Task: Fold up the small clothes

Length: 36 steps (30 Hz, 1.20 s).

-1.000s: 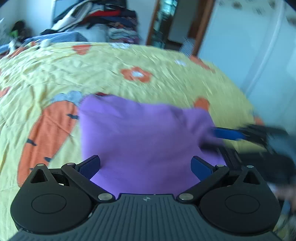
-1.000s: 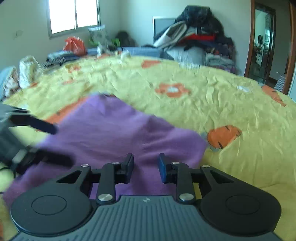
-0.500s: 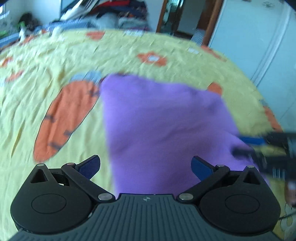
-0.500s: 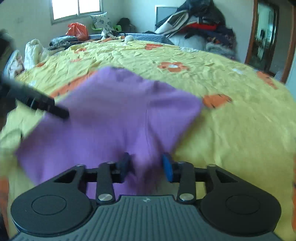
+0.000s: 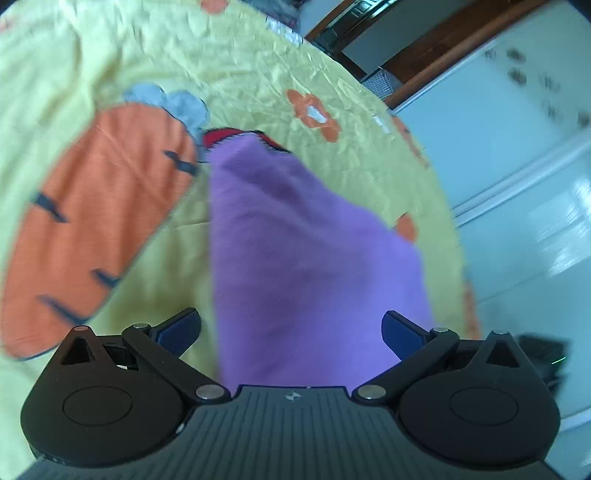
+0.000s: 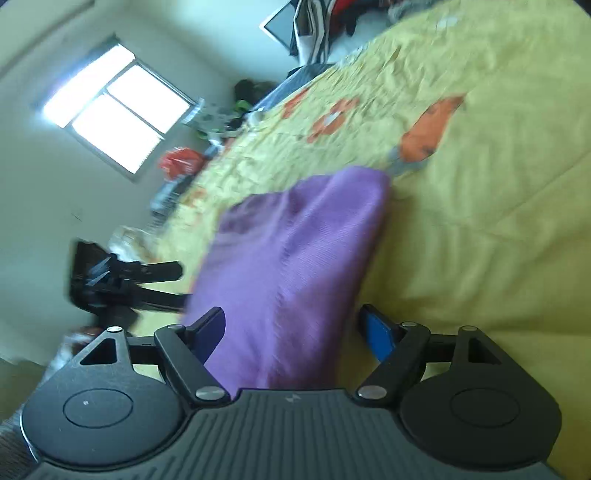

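A purple garment (image 5: 295,240) lies folded on the yellow bedsheet (image 5: 258,74), running away from me in the left wrist view. My left gripper (image 5: 291,332) hangs over its near end, jaws wide open, holding nothing. In the right wrist view the same purple garment (image 6: 295,240) stretches ahead, and my right gripper (image 6: 293,334) is open, its blue fingers (image 6: 376,336) on either side of the cloth's near edge. The left gripper (image 6: 162,282) shows at the garment's left edge, fingers apart. Both views are tilted and blurred.
The bedsheet carries a big orange carrot print (image 5: 99,221) left of the garment. A red strip (image 5: 218,136) peeks out at the garment's far end. White wardrobe doors (image 5: 517,184) stand right of the bed. A clothes pile (image 6: 325,22) and clutter (image 6: 181,162) lie under a window.
My right gripper was pinched on the purple cloth and has now opened and let it go. Both cameras have tilted and moved in over the garment's near end.
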Tool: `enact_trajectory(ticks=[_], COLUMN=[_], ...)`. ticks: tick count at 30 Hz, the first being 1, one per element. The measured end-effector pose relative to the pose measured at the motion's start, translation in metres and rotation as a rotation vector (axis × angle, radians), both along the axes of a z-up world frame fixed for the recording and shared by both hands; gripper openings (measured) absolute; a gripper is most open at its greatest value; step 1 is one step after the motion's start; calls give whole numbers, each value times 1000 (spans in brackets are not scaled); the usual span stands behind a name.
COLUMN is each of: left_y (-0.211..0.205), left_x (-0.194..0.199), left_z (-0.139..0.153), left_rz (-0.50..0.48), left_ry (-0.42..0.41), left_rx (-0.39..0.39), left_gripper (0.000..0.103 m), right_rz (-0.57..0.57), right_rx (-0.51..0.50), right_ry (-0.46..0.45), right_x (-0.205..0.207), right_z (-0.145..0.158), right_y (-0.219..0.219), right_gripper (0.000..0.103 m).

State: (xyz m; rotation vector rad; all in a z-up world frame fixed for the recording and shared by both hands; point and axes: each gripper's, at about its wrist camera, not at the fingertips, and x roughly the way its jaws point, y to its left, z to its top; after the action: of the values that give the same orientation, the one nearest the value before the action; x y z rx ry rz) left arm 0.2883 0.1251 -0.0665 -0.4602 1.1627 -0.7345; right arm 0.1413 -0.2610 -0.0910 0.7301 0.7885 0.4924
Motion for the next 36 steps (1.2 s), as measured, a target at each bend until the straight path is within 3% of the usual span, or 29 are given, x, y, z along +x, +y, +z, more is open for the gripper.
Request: enact_trajectory(ticks=[4,6,7,8,9,12,14,16,19,21,22,23,24,26,27,28,30,31,33,35,36], left_y=[1,2,0,-3,-7,-17,-36,-54,-76,-83,-87,-90,-92,-92,-87,-77,-51,-39,-22,-3,7], left_x=[19,18,16,14,14,19,17,14,11,15,22,31,44,60,62,59,42,29,5,-19,-29], left_z=[-24,-29,-27,-28,-29,-17,5,29,63,79,81,77,68,48,40,35,26,20,5,-5,-10], left_rz=[42,49,42,35,33,19,-41,-89,-120,-130,-133,-131,-124,-107,-75,-55,-91,-111,-137,-116,-83], left_ry=[200,217,202,189,181,95,-53,-205,-410,-487,-468,-419,-361,-301,-286,-247,-164,-136,-65,-36,-3], left_rx=[-224,-285,-270,-244,-200,-102,21,91,153,153,154,148,159,218,256,250,105,60,45,-23,-72], left_gripper=[103,96,87,56,31,28,25,23,23,24,25,32,40,41,48,57,102,101,103,103,100], right_rz=[56,44,39,31,22,10,4,-20,-74,-108,-118,-133,-147,-151,-141,-114,-69,-64,-50,-25,-28], right_rx=[25,29,22,14,-11,-128,-204,-223,-252,-267,-272,-298,-347,-423,-407,-367,-298,-290,-248,-210,-216], right_ry=[-1,46,53,36,28,-31,-83,-141,-216,-210,-168,-130,-98,-38,-26,-26,-24,-36,-58,-73,-80], right_x=[16,30,31,34,36,36,37,37,39,43,50,59,64,64,55,44,24,12,-8,-18,-18], right_z=[-4,-11,-14,-14,-10,11,27,42,64,67,61,54,47,35,32,29,23,21,17,14,14], right_y=[19,26,29,32,36,52,63,63,59,52,46,41,39,38,36,34,31,30,28,28,33], right_gripper=[70,29,27,26,26,24,23,23,23,24,28,36,53,73,75,75,78,79,78,76,54])
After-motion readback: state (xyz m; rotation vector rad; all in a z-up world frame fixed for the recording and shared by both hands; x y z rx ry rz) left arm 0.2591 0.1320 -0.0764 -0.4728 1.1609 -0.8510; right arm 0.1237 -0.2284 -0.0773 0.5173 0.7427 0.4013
